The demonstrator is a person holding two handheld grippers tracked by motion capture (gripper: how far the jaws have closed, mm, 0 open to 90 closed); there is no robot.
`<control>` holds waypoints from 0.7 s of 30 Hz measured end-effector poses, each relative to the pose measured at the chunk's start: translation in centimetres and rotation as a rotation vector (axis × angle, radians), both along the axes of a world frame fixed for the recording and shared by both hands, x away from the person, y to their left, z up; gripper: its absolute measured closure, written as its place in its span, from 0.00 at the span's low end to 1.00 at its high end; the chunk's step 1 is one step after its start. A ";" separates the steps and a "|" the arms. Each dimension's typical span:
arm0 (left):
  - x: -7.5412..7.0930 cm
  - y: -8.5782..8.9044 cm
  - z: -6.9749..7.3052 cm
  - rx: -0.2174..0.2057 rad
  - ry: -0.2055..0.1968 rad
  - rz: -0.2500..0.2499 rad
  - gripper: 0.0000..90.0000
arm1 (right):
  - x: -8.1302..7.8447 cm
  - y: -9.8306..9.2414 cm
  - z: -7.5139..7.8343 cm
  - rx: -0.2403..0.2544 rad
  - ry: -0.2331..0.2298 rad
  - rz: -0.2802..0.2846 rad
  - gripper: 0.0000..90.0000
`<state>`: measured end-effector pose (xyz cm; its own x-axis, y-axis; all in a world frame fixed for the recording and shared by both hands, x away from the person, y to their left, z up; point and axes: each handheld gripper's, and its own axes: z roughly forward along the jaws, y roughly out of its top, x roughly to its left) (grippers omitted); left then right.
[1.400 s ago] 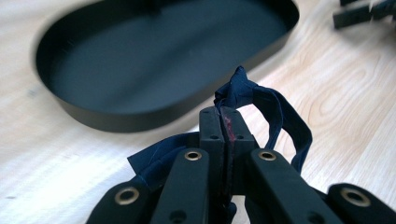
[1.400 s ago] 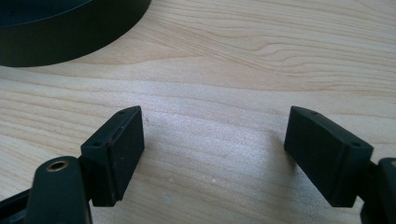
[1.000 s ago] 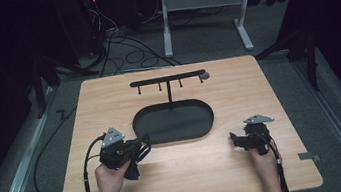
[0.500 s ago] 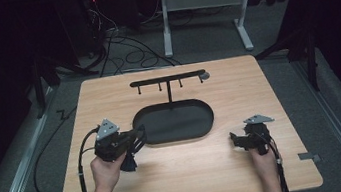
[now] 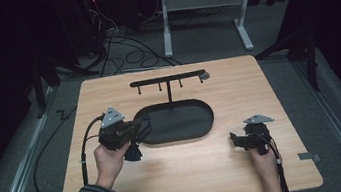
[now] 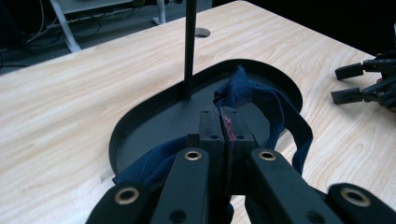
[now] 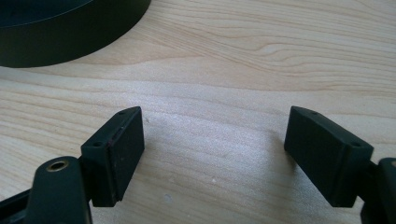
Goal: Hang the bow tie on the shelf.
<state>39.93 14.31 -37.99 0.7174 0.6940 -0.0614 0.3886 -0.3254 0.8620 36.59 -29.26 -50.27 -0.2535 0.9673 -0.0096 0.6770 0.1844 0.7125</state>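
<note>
the left gripper (image 6: 224, 140), clamped on the dark blue cloth (image 6: 261, 100), sits lower left of the hook stand (image 5: 168, 79), the right gripper (image 7: 212, 154) gaping idle.

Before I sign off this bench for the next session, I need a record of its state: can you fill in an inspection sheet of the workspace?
Surface: wooden table, light grain, no spills seen.
Job's things: dark blue strap, draped over the black oval tray; T-shaped hanger stand rises from the tray.
Clutter: nothing seen.
Grippers: left gripper shut on the strap at the tray's left end; right gripper open, low over bare wood right of the tray.
Cables: one trails from each gripper; more lie on the floor behind the table.
Surroundings: dark room, grey carpet, white table frame behind.
</note>
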 end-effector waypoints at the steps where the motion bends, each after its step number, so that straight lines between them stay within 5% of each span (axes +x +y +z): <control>1: 0.3 -0.2 0.5 0.004 -0.013 -0.004 0.98 | 0.0 0.0 0.0 0.000 0.000 0.000 0.23; 8: 1.5 -0.4 1.2 -0.011 -0.011 -0.003 0.98 | 0.0 0.0 0.0 0.000 0.000 0.000 0.23; 13: 1.7 -0.4 3.0 0.009 -0.081 0.016 0.98 | 0.0 0.0 0.0 -0.001 0.000 0.001 0.23; 21: 2.6 0.1 3.8 0.008 -0.086 0.043 0.98 | 0.0 0.0 0.0 -0.004 -0.001 0.005 0.23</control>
